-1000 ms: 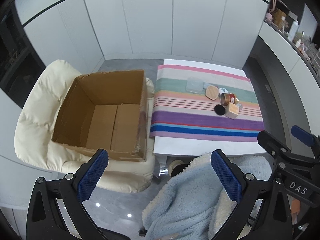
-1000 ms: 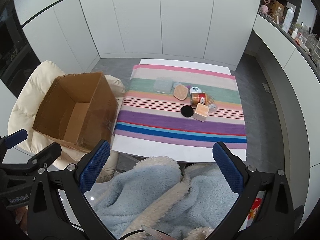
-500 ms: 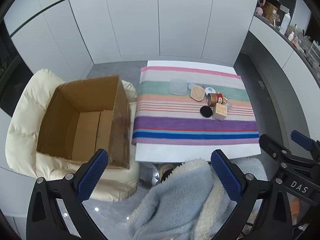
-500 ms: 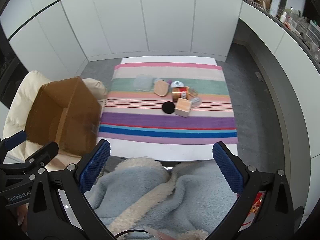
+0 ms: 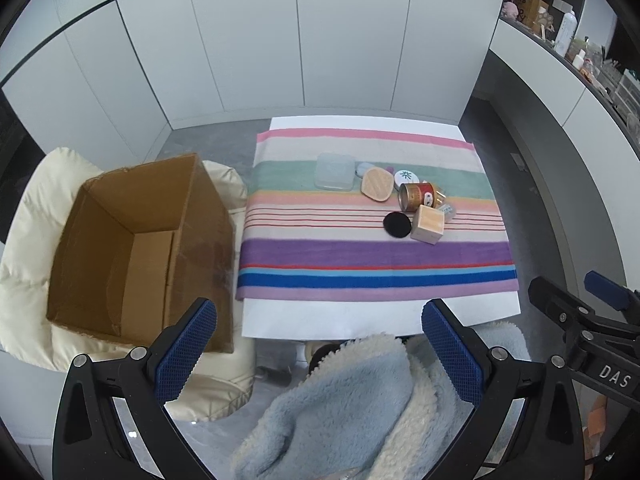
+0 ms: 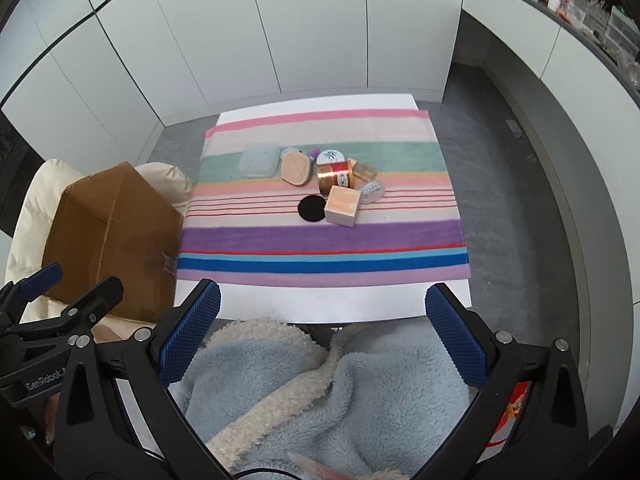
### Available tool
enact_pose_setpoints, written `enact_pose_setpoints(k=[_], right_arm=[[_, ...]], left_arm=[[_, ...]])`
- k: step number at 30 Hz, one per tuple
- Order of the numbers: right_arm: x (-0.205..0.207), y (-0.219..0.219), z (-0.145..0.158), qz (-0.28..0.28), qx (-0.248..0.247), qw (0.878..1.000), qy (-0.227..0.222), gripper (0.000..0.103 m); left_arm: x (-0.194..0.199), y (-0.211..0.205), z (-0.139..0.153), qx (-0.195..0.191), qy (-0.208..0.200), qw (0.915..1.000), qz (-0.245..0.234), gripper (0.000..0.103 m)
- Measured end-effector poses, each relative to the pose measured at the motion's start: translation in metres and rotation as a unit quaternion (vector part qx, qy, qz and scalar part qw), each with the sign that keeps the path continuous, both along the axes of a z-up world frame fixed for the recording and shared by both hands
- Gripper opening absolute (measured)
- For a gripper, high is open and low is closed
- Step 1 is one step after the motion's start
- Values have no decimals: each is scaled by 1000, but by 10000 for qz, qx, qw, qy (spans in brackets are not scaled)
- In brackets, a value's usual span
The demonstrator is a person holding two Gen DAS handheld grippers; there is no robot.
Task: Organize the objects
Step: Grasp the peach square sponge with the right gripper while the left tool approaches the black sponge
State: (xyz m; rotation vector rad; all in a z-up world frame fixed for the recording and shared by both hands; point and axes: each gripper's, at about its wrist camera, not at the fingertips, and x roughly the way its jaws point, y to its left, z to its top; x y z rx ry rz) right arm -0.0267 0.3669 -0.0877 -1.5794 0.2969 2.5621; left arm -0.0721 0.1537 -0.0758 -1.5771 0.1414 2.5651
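A cluster of small objects lies on a striped cloth (image 5: 372, 256) on a white table: a clear plastic case (image 5: 335, 171), a tan pad (image 5: 377, 184), a red-gold tin (image 5: 417, 196) on its side, a wooden cube (image 5: 429, 224) and a black disc (image 5: 397, 224). The same cluster shows in the right wrist view, with the cube (image 6: 342, 211) and the disc (image 6: 312, 208). An open, empty cardboard box (image 5: 136, 248) sits on a cream chair, left of the table. My left gripper (image 5: 318, 354) and right gripper (image 6: 322, 338) are both open and empty, held well short of the table.
A cream padded chair (image 5: 28, 216) holds the box. A fluffy blue garment (image 6: 320, 400) fills the foreground below both grippers. White cabinets stand behind the table, and a counter with bottles (image 5: 568, 32) runs along the right. Grey floor lies right of the table.
Both views have swung to the right and drawn nearer the table. The box now sits further left in both views. Both grippers stay open.
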Motion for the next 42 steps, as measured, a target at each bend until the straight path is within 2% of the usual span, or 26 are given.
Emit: enact_pose_setpoints(k=[4,7,11,13,15,19,21,25,30,35,38,41,42], right_arm=[[-9,10,-14,-70,55,9999,66,103],[-18,18,-24,-114,102,9990,421,103],[-41,24,-49,9,510,9963,698,103],[-55,27,-66,115,614,9962,605,103],[-71,34,-87,55,486,9978,447,103],[-96,52,-129,-67,-173,9993,313,103],[-103,57,-148,-48,-317,9992,252,103],[-124,64,-186,-152,-161,9997,105,103],[-153,67,-223,-207,-230,9994,-154,103],[-175,59,-249,-160,-281,9989,-327,103],[-185,53,-263,-159,-63,9990,-412,103],[-190,48,-275,-98,172,9986,-486,87],[-191,47,-280,-35,182,9985,-522,79]], left_arm=[[-15,8,-16,-78,87,9999,-35,103],[-34,11,-31,-13,138,9999,18,103],[-66,15,-57,114,76,9998,153,103],[-80,19,-69,100,40,9998,162,103],[-93,24,-81,27,57,9999,129,103],[-120,38,-109,-31,30,9999,-110,103],[-131,43,-126,-83,-40,9999,-105,103],[-148,56,-163,-269,-279,9991,-159,103],[-161,73,-212,-396,-501,9974,-321,103],[-166,90,-239,-463,-616,9957,-508,103],[-165,97,-247,-432,-632,9954,-581,103],[-165,104,-255,-279,-687,9955,-587,103],[-165,107,-257,-241,-720,9954,-592,103]])
